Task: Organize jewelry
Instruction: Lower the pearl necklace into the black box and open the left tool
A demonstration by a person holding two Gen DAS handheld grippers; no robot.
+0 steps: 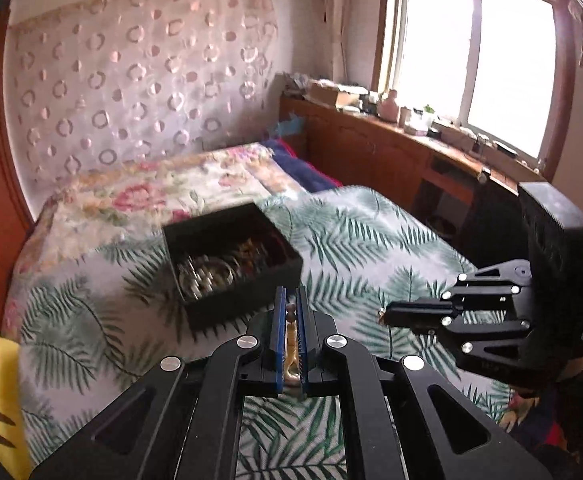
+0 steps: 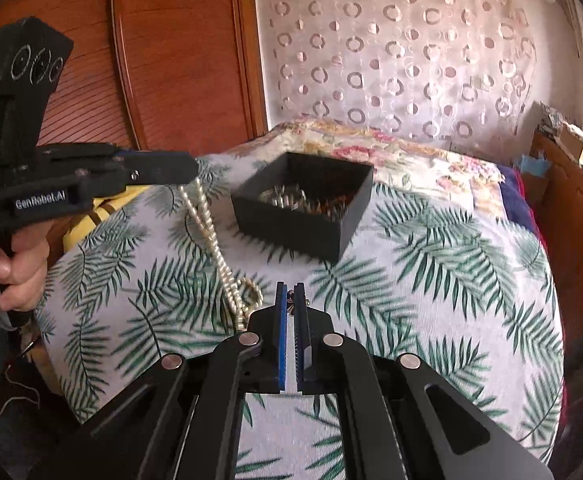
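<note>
Left gripper [image 1: 290, 304] pinches a cream pearl necklace [image 2: 207, 216], its twisted strands hanging in a loop above the leaf-print bedspread [image 2: 431, 264]; right gripper [image 2: 291, 300] is pressed onto a small dark clasp [image 2: 291, 305]; beyond sits an open black box [image 2: 303, 210] of jewelry.

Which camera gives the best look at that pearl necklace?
The right wrist view: the pearl necklace hangs in full from the left gripper. The left wrist view shows only a short stretch pinched between that gripper's fingers.
</note>
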